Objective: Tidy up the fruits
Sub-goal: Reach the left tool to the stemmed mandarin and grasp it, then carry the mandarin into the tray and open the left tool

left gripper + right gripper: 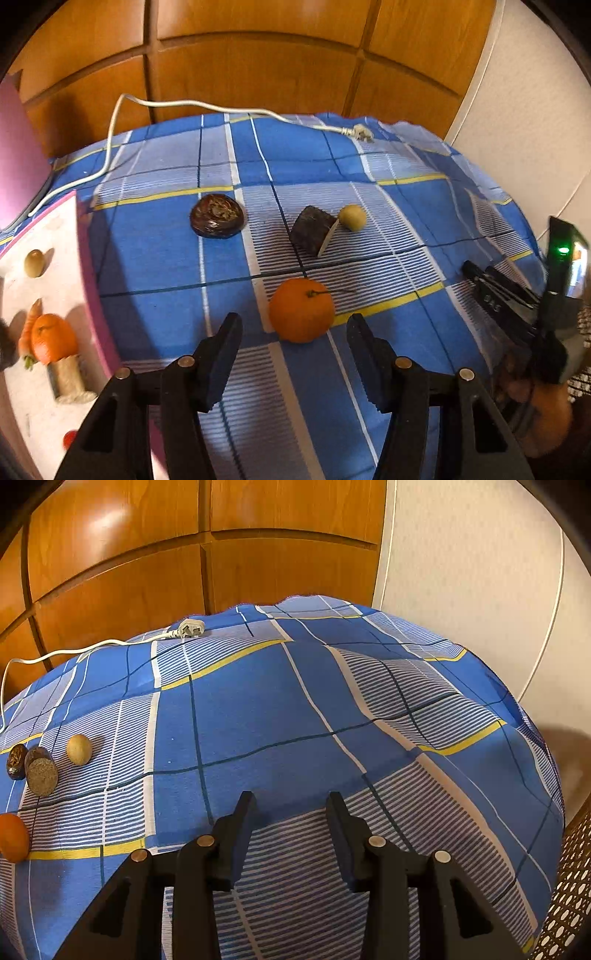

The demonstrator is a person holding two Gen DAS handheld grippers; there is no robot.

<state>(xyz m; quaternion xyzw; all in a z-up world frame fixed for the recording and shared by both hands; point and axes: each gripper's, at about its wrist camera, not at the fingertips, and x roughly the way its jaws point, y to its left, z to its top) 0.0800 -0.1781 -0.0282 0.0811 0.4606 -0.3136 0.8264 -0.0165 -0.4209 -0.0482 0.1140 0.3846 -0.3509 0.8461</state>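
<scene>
Across the middle of both views lies a woven cotton-like cloth (pixel 314 173), matt, checked in blue, white and yellow, with soft wrinkles at the upper right. Behind it at the top stands glossy varnished wood panelling (pixel 258 66); in the right wrist view its upper left catches bright reflections. The wall (pixel 480 572) at the upper right looks matt and finely textured. The orange (pixel 301 310) at lower centre has a dimpled, slightly shiny peel. The dark round fruit (pixel 217 216) left of centre gleams wetly. Both grippers' fingers (pixel 225 354) are matt black plastic with ridged inner faces and bright metal pins (pixel 376 841).
</scene>
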